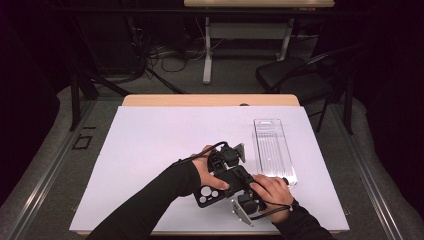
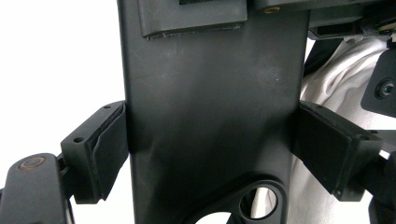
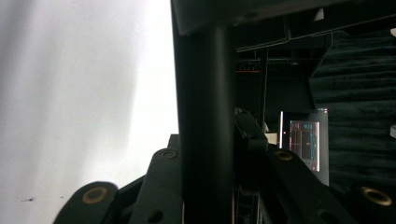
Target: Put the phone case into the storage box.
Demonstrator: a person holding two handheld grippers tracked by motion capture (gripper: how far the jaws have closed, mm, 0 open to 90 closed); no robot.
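A black phone case (image 1: 211, 194) with round camera holes is held just above the white mat, between two hands in black sleeves. My left gripper (image 1: 223, 172) reaches it from the far side. In the left gripper view, both pads (image 2: 109, 149) press on the long edges of the case (image 2: 210, 93), with a camera hole low in the picture. My right gripper (image 1: 245, 189) comes from the near right. In the right gripper view, the case (image 3: 205, 116) stands edge-on as a dark column between the jaws of my right gripper (image 3: 208, 154), with a pad (image 3: 247, 135) against its right side.
A clear plastic tray (image 1: 274, 147) lies lengthwise on the right part of the white mat (image 1: 150, 145). Beyond the table's far edge stand a black chair (image 1: 295, 75) and a desk frame with cables on the floor.
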